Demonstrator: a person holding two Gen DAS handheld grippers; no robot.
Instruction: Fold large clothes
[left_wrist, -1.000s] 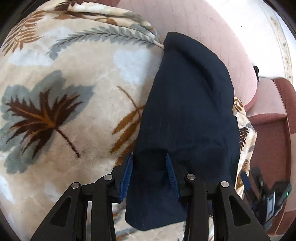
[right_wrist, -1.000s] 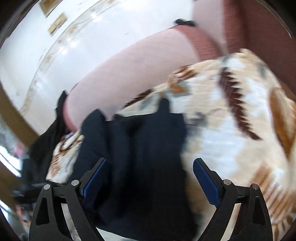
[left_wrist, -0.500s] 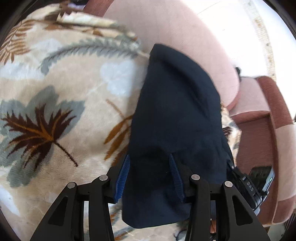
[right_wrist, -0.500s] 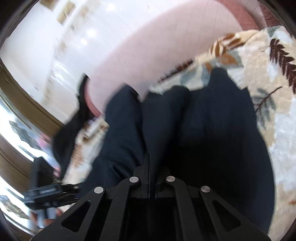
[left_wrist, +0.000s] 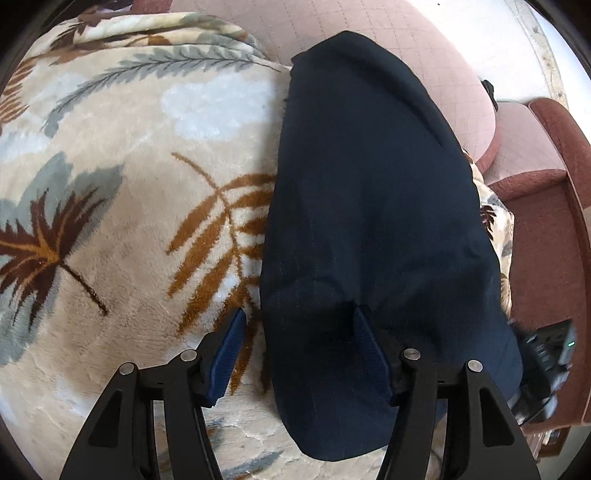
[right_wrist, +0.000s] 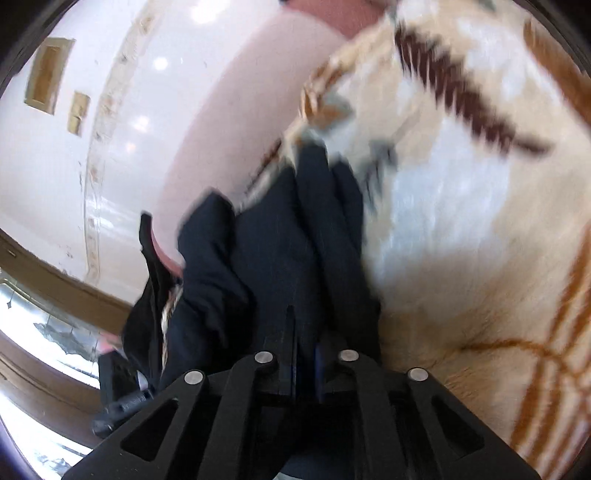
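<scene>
A dark navy garment (left_wrist: 369, 206) lies in a long folded strip on a cream leaf-patterned blanket (left_wrist: 122, 192). My left gripper (left_wrist: 299, 347) is open, its jaws astride the garment's near left edge, the right finger (left_wrist: 369, 350) pressing into the cloth. My right gripper (right_wrist: 303, 350) is shut on the navy garment (right_wrist: 288, 240), which bunches in folds ahead of it over the blanket (right_wrist: 461, 221). The right wrist view is blurred by motion.
A pink sofa backrest (left_wrist: 369, 40) runs behind the blanket, with a brown armrest (left_wrist: 546, 229) at the right. A black device (left_wrist: 550, 354) shows at the garment's right end. White wall and a brown door frame (right_wrist: 55, 284) appear in the right wrist view.
My right gripper closed from wide open onto the navy garment and is pulling it up and along. My left gripper has opened wider, its left finger now off the cloth.
</scene>
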